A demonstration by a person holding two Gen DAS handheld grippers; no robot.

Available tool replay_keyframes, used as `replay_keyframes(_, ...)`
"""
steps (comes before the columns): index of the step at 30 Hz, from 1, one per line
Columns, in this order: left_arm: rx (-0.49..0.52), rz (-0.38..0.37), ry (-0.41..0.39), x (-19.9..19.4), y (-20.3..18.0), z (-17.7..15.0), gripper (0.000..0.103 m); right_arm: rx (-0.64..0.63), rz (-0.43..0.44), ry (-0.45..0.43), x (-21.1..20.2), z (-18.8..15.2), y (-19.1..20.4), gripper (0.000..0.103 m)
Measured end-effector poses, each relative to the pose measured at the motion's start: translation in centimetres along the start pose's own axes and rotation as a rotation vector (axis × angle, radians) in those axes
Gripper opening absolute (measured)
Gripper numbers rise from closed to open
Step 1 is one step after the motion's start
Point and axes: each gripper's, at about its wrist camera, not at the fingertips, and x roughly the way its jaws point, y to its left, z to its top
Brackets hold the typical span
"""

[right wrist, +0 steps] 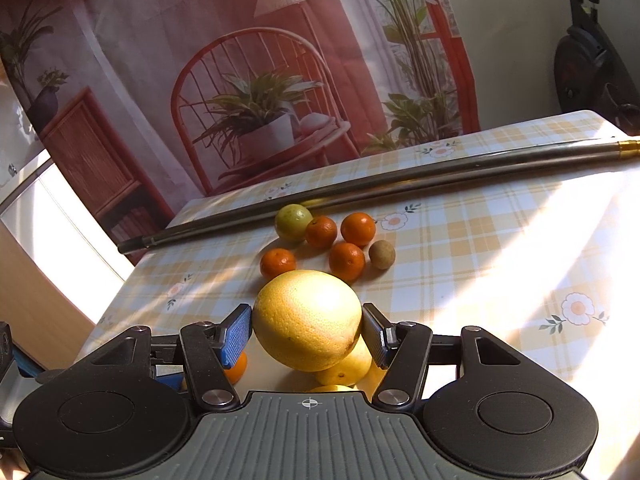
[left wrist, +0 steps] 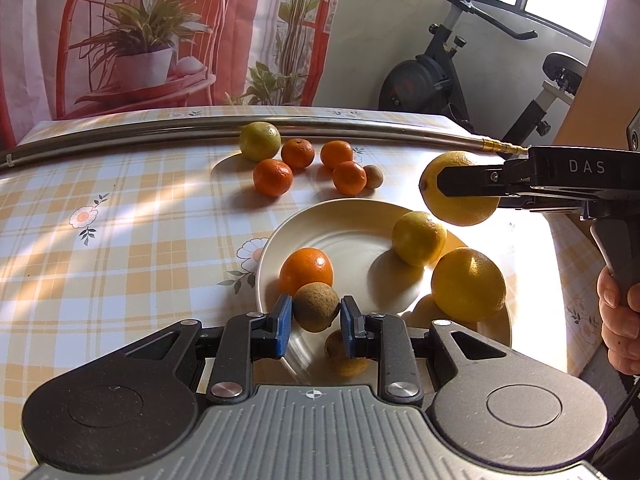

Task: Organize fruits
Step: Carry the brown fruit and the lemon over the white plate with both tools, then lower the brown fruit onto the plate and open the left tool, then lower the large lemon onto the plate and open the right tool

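My left tool (left wrist: 316, 312) pinches a small brown fruit (left wrist: 317, 306) over the plate (left wrist: 352, 220), ready to drop. My right tool (right wrist: 307, 328) grips a lemon (right wrist: 307, 320) above the same plate for sorting.

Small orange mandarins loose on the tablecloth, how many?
4, clustered beyond the plate: two at the back beside the green fruit, two nearer. None looks hidden.

Checked table (left wrist: 120, 240) bears plate (left wrist: 352, 216), loose fruits (left wrist: 298, 154), metal rod (left wrist: 200, 126).
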Motion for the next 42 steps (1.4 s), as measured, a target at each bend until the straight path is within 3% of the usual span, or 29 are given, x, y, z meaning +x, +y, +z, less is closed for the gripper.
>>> replay_keyframes(13, -0.016, 0.005, 0.002, 0.2, 0.4, -0.1, 0.029, -0.008, -0.004, 0.007, 0.4, 0.2, 0.0, 0.055)
replay_keyframes(15, -0.032, 0.001, -0.018, -0.2, 0.5, -0.1, 0.033, -0.012, -0.004, 0.008, 0.4, 0.2, 0.1, 0.055)
replay_keyframes(19, -0.044, 0.047, -0.084, -1.4, 0.5, 0.1, 0.057, -0.035, -0.004, 0.016, 0.7, 0.4, 0.5, 0.055)
replay_keyframes(31, -0.141, 0.155, -0.157, -3.3, 2.4, 0.9, 0.059, -0.249, 0.009, 0.115, 5.6, 1.6, 5.0, 0.055)
replay_keyframes(42, -0.141, 0.164, -0.168, -3.5, 2.3, 0.7, 0.062, -0.228, -0.003, 0.185, 8.0, 0.4, 4.8, 0.055)
